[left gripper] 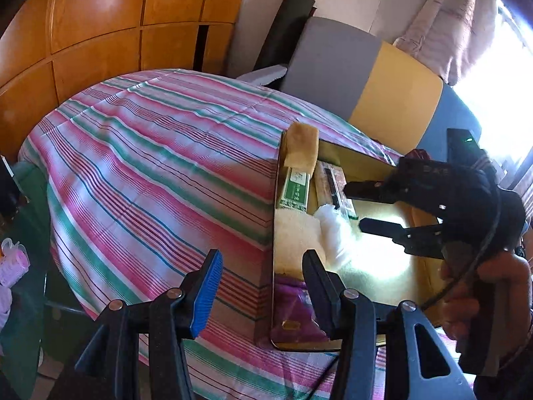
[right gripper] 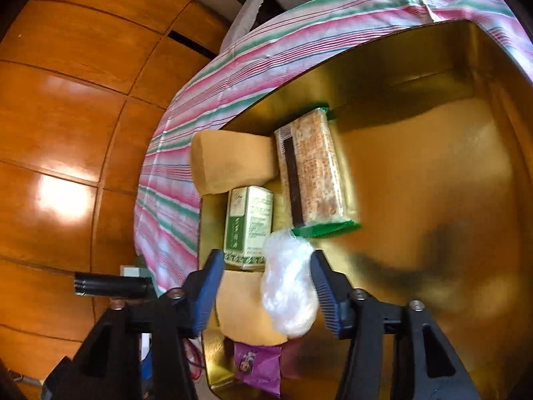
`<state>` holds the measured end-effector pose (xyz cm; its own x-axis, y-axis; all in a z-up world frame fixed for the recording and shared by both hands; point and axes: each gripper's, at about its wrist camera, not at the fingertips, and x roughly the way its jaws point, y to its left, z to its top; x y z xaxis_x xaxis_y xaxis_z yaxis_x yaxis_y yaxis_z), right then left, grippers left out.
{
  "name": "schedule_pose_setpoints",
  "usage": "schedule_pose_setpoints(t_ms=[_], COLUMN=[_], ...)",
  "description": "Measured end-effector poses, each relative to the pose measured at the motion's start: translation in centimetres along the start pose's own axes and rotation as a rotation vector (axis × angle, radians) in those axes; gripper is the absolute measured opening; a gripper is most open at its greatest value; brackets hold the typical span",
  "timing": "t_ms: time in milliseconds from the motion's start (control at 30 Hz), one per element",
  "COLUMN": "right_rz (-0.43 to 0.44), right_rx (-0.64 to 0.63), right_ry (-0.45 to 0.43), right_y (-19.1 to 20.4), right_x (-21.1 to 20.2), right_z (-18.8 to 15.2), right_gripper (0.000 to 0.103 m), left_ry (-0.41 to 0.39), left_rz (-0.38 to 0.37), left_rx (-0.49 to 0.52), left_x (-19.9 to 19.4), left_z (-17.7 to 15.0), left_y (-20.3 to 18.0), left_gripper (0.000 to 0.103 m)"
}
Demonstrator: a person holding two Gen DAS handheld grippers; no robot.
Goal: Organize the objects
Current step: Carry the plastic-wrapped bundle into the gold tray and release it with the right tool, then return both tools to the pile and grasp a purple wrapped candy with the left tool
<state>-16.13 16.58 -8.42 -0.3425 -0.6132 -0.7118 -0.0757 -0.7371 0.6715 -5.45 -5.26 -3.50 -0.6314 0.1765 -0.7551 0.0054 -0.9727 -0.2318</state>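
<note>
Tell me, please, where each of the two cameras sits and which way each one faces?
Left wrist: on the left tongs, open, looking across the striped bed at the gold tray; the right tongs and a hand show.
Right wrist: on the right tongs, open, looking down into the gold tray over the clear plastic bag.
Shared: tray, bag, green box.

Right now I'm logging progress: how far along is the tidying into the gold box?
Done: green carton, cracker pack, sponges and purple packet lie in the gold box. In hand: right tool open around the plastic bag. No loose items visible.
</note>
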Motion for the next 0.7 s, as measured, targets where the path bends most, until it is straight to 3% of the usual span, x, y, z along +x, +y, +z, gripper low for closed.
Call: schedule_pose_setpoints(t_ms=[267,700], right_rz=[-0.063,-0.215], right_rx=[-0.118,-0.311], right_ry=[-0.063,-0.191], right_y=[0.1,-1.4], right_x=[-3.5,-10.9], right_z=[-1.6,-6.1], right_gripper=[0.061,0.075], left_ry=[-0.013,-0.039], left_rz=[-0.007,-0.044], left_rx=[0.056,0.160], left_x=[-0.3,-1.9], left_z=[-0.3,-1.5], left_y=[-1.7,-5.2], left_gripper=[0.050,0.050])
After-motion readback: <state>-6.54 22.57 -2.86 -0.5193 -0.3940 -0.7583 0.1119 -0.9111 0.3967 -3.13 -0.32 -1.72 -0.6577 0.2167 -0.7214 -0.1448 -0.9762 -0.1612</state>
